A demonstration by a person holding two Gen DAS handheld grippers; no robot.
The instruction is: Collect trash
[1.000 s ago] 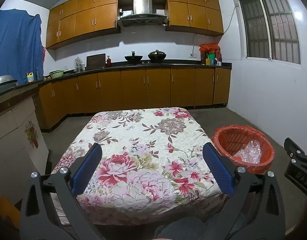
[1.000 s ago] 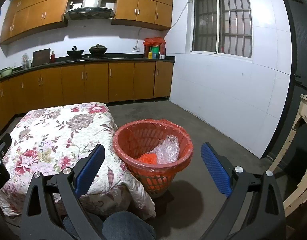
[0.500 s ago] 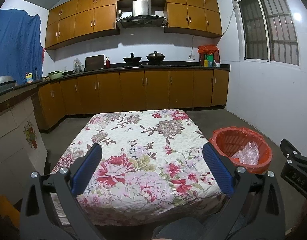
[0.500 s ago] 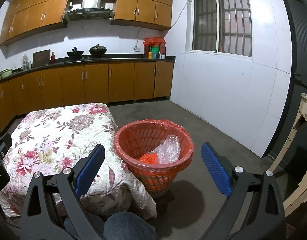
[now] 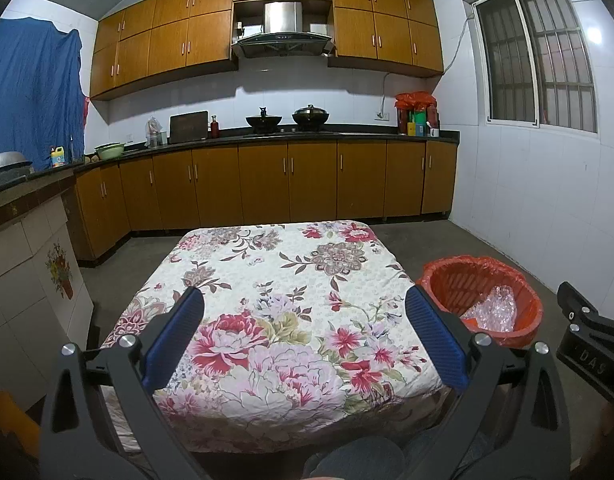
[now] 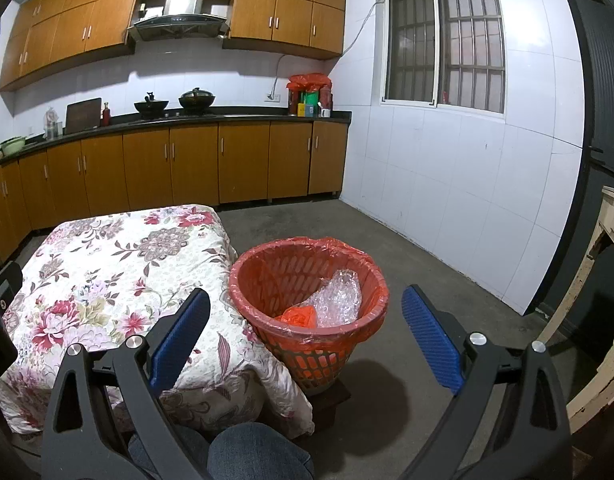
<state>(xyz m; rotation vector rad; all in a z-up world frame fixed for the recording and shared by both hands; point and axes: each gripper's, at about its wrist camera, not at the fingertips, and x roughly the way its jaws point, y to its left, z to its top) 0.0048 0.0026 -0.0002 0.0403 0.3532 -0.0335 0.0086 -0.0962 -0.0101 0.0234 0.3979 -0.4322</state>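
Both grippers are just hanging there wide open with nothing in them: the left gripper (image 5: 305,324) over the near half of the table (image 5: 267,264), the right gripper (image 6: 305,322) pointed at the bin (image 6: 307,280). The trash looks already collected: bubble wrap (image 6: 335,300) and an orange wad (image 6: 299,315) sit inside the bin, and the floral cloth shows nothing left on it as far as either view goes. Main risk from here is probably clumsiness: the bin sits right against the table's right corner on a small dark stand, so a careless swing of the right tool could tip it and spill everything back out. The cloth drapes loose at that corner too, easy to snag. Plenty of open floor on the bin's far side toward the white wall, though a wooden frame (image 6: 603,264) crowds the far right.
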